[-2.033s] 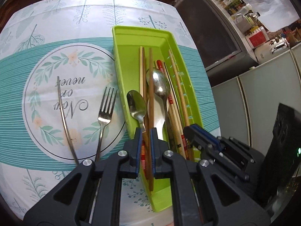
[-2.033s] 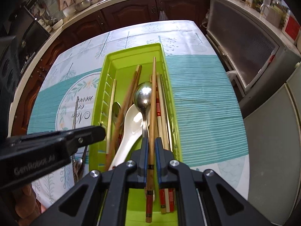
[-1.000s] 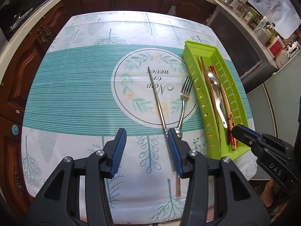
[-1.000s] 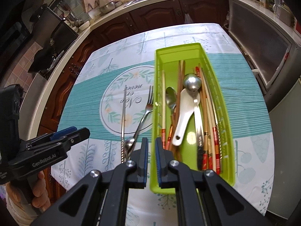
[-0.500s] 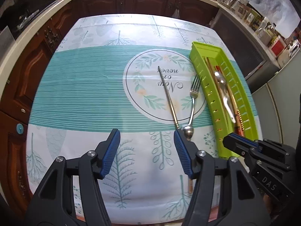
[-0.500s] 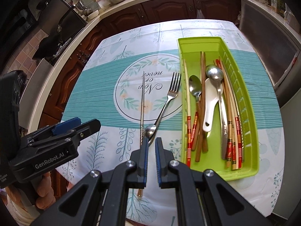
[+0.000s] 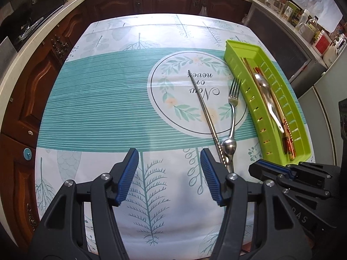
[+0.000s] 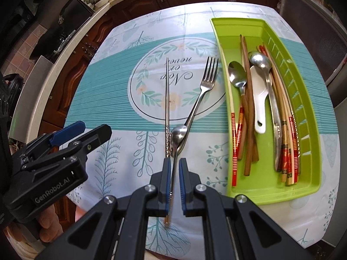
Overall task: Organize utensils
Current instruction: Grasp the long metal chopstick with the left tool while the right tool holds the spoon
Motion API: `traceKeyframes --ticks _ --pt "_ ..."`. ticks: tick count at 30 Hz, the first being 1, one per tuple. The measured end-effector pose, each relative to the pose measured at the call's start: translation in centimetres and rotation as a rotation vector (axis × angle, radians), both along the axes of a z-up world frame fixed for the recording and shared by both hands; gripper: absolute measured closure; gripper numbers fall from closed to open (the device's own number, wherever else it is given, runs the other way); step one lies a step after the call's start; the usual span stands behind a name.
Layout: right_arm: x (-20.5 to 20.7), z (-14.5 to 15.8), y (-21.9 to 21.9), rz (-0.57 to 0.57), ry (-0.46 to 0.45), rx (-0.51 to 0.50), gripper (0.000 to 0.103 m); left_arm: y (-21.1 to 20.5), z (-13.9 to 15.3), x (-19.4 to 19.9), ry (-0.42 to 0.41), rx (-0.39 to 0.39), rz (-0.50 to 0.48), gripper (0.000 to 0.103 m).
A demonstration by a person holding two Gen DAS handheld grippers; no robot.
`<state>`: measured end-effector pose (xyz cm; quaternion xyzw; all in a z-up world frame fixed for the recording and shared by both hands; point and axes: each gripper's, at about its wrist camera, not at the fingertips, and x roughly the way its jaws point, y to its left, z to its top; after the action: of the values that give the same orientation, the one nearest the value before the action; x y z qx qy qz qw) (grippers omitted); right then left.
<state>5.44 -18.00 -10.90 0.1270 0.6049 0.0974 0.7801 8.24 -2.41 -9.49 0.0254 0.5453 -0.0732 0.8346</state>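
Green utensil tray (image 8: 308, 156) along the tabletop's right edge, fork (image 8: 203, 86), spoon (image 8: 179, 134) and metal chopstick (image 8: 167, 99) beside it mid-tabletop, left gripper (image 7: 169, 173) jaws apart and empty, right gripper (image 8: 173, 182) jaws nearly together straddling the spoon handle.

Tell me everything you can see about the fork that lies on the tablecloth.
The fork looks like polished metal, with four tines and a slim, slightly curved handle. It lies flat on the tablecloth, outside the green tray, its tines pointing toward the far edge and resting on the printed round wreath design. Its handle runs diagonally toward the camera and ends at the bowl of a metal spoon, where the two appear to overlap. No hand-held gripper touches it.
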Motion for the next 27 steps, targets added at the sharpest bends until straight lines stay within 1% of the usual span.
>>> traceKeyframes --ticks 6,14,22,27 --pt "0.3 -0.9 0.0 -0.024 0.038 0.004 0.096 1.2 -1.3 0.6 0.047 -0.022 0.033 0.047" --pt "0.7 -2.1 0.7 -0.022 0.082 0.004 0.096 1.7 -1.7 0.8 0.062 -0.051 0.039 0.047" --pt "1.2 -3.6 2.2 0.001 0.113 -0.054 0.096 2.3 -2.1 1.1 0.079 -0.079 0.043 0.047" --pt "1.4 -3.5 2.7 0.015 0.093 -0.104 0.096 2.6 -2.4 1.3 0.088 -0.091 0.047 0.047"
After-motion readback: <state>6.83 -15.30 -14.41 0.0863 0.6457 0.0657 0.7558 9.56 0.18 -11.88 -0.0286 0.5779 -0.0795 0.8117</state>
